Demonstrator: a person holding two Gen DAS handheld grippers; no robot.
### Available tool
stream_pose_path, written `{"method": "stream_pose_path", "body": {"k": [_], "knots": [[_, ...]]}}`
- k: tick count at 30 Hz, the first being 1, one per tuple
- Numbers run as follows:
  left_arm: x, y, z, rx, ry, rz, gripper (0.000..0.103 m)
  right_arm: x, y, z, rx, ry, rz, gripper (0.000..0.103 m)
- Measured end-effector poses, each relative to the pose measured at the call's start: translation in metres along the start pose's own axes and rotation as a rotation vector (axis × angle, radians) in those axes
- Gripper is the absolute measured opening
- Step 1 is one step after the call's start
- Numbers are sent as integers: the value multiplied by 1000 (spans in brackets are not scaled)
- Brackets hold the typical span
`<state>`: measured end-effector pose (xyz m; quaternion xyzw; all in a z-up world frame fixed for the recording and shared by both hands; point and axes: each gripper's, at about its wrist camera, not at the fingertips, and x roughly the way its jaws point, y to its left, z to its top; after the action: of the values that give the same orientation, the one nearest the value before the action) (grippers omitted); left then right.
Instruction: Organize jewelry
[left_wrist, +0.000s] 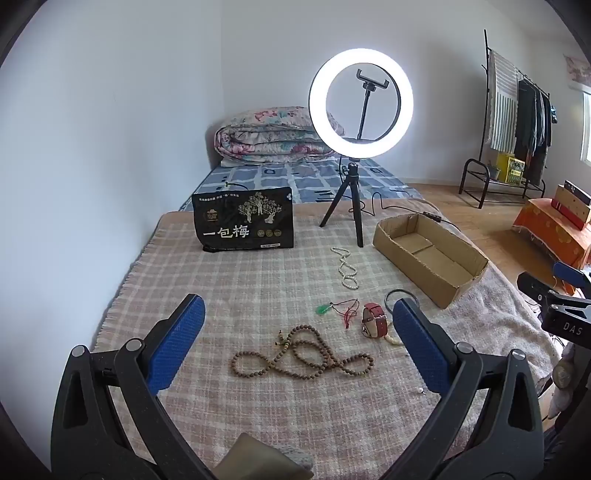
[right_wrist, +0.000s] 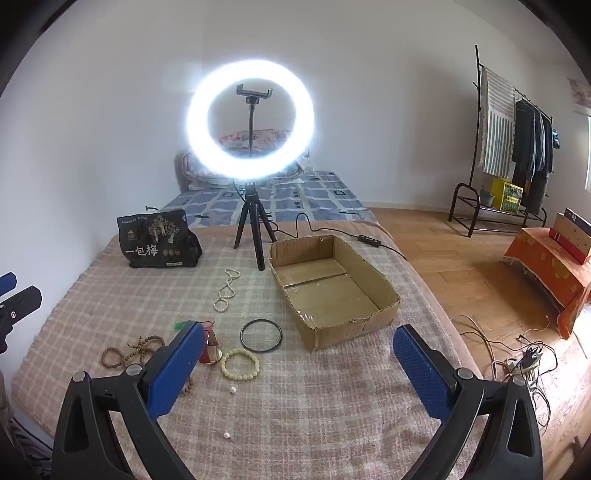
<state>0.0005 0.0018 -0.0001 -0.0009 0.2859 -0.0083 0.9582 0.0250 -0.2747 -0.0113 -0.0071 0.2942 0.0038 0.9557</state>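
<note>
Left gripper (left_wrist: 298, 325): jaws fully spread, empty; wooden bead mala (left_wrist: 301, 356) coiled on plaid blanket (left_wrist: 236, 280) directly ahead between its fingers, long axis crosswise. Right gripper (right_wrist: 298, 350): likewise wide, empty; cream bead bracelet (right_wrist: 240, 363) beside its left finger, cardboard box (right_wrist: 369, 325) ahead.

So from my feed the bed (right_wrist: 110, 295) has a pink plaid blanket on top and everything sits right on that. Near the far edge there's a black snack bag (left_wrist: 243, 223) toward the left corner, then the ring light's tripod (right_wrist: 253, 232), then an open cardboard box (right_wrist: 332, 291) along the right edge. In the middle: a white bead necklace (left_wrist: 345, 267), a dark bangle (right_wrist: 261, 336), a cream bead bracelet (right_wrist: 240, 363), a red-strapped watch (left_wrist: 373, 319), a green pendant on red cord (left_wrist: 324, 309), and long brown prayer beads (left_wrist: 303, 356) nearest me.
</note>
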Motion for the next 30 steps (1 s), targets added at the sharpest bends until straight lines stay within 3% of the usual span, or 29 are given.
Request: {"method": "stream_pose_path", "body": {"k": [30], "knots": [[-11,-2,5,9,-38,6,103,1,1,-7,2,-7,6,103]]}}
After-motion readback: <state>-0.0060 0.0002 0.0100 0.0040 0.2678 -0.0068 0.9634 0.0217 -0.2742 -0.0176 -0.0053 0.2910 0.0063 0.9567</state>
